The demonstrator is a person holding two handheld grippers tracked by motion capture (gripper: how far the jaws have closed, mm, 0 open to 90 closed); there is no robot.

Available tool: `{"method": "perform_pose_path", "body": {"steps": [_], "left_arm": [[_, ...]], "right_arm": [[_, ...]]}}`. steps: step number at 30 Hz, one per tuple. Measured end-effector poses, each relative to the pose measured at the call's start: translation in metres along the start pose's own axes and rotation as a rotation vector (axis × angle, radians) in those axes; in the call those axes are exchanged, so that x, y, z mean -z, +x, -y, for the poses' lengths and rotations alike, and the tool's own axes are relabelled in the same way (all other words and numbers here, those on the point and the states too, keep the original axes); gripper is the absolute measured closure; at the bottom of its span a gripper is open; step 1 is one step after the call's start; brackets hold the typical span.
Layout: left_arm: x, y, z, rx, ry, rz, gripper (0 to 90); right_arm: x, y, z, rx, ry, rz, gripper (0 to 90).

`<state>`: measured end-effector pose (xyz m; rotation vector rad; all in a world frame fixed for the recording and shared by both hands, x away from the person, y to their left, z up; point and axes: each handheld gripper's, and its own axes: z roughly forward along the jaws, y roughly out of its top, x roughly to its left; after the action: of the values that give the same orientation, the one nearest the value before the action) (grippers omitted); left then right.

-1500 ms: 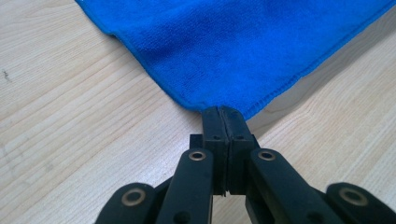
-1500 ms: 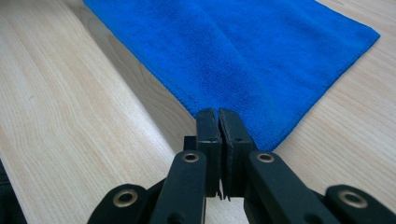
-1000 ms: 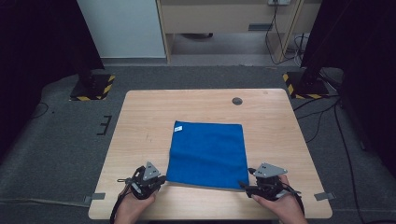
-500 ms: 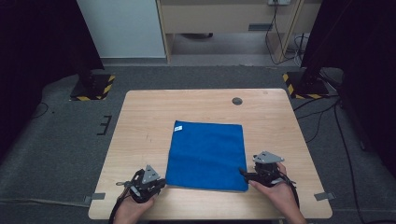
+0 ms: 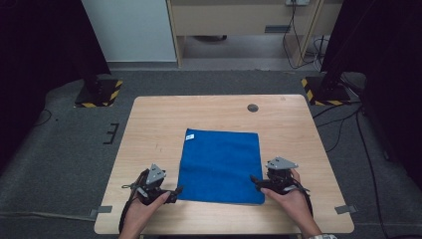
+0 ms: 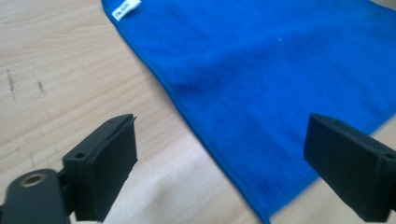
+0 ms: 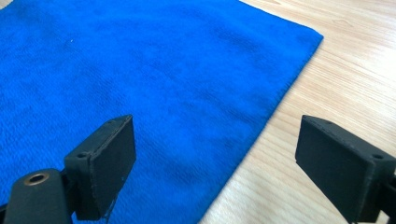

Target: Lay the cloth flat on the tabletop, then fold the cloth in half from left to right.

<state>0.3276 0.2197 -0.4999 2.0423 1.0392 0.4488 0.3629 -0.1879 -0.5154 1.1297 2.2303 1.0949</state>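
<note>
Both grippers, left (image 5: 171,193) and right (image 5: 259,182), have just been opening (nothing held); straddle the blue cloth's (image 5: 221,164) near corners squarely before closing.

Even, soft overhead light on the table (image 5: 149,119) — dark surroundings, faint shadows, slightly soft focus.

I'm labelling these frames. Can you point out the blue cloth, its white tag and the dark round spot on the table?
blue cloth (image 5: 221,167): high view, middle of the fabric.
white tag (image 6: 126,10): left gripper view, centre of the label.
dark round spot (image 5: 253,107): high view, its middle.
</note>
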Motion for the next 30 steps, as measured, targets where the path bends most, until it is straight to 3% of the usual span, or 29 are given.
{"method": "perform_pose_path", "body": {"steps": [4, 10, 16, 19, 26, 30], "left_arm": [[-0.012, 0.013, -0.002, 0.013, 0.008, -0.019, 7.3], [-0.011, 0.028, 0.001, 0.083, -0.011, -0.034, 7.3], [-0.007, 0.030, 0.002, 0.078, -0.016, -0.050, 7.3], [-0.004, 0.030, 0.001, 0.050, -0.013, -0.100, 7.8], [0.001, 0.038, 0.003, 0.115, -0.038, -0.105, 7.8], [0.004, 0.040, 0.004, 0.116, -0.044, -0.109, 7.9]], "right_arm": [[-0.007, 0.004, -0.004, 0.007, 0.005, -0.005, 10.3], [-0.009, 0.012, -0.010, 0.031, -0.014, -0.037, 7.9], [-0.009, 0.024, -0.016, 0.072, -0.030, -0.065, 8.5], [-0.013, 0.032, -0.020, 0.049, -0.024, -0.100, 10.9], [-0.030, 0.068, -0.043, 0.081, 0.000, -0.174, 14.3], [-0.042, 0.098, -0.057, 0.110, 0.013, -0.236, 15.3]]}}
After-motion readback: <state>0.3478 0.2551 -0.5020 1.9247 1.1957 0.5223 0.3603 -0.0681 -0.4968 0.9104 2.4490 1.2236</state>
